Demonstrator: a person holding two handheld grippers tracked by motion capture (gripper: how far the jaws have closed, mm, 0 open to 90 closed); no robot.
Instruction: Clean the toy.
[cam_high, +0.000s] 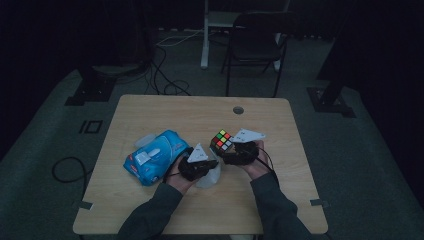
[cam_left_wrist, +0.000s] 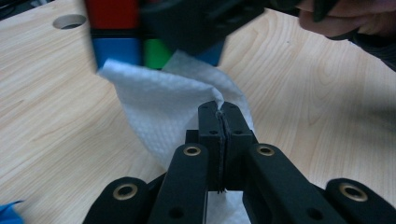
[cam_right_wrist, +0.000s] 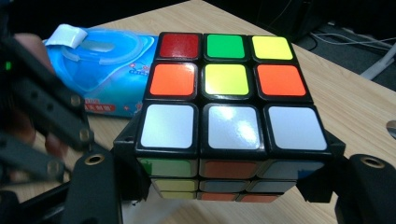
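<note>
Dim floor and a folding chair (cam_high: 252, 42) lie beyond the pale wooden tabletop (cam_high: 150, 112). With my right gripper (cam_high: 235, 150) I clamp the Rubik's cube (cam_right_wrist: 229, 98) between its jaws, lifted so its faces are free to be cleaned, I judge. My left gripper (cam_left_wrist: 223, 121) has its jaws pressed together on a white wet wipe (cam_left_wrist: 159, 107), whose upper edge touches the cube at twelve o'clock from them. At ten o'clock from the cube lies the blue wipe pack (cam_high: 155, 157), flap open.
</note>
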